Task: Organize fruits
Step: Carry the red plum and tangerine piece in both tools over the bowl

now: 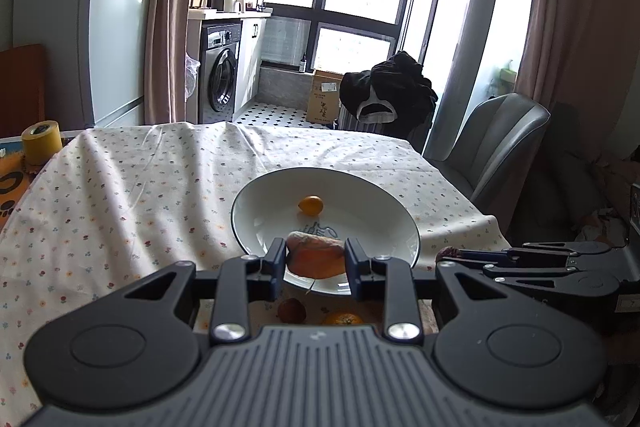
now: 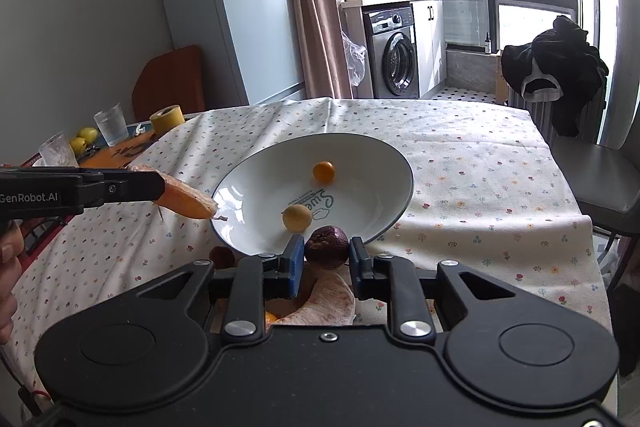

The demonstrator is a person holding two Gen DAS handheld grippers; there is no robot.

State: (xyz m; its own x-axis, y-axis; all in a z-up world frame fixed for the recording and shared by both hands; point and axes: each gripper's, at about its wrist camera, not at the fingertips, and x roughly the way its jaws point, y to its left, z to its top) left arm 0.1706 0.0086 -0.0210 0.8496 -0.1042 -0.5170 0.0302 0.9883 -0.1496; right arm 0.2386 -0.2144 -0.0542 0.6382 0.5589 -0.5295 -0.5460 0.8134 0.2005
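Fruit in both claws: my left gripper (image 1: 316, 259) clamps a soft orange wedge (image 2: 186, 201) beside the white plate's (image 2: 400, 203) rim; my right gripper (image 2: 325, 253) pinches a wrinkled dark fruit (image 2: 327, 242) at its near edge. Both look light and squashable. Peel (image 2: 328, 301) clutters the cloth below.

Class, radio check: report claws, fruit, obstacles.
Left claw shut on orange wedge. Right claw shut on dark fruit. Plate holds two small fruits. Nothing blocking.
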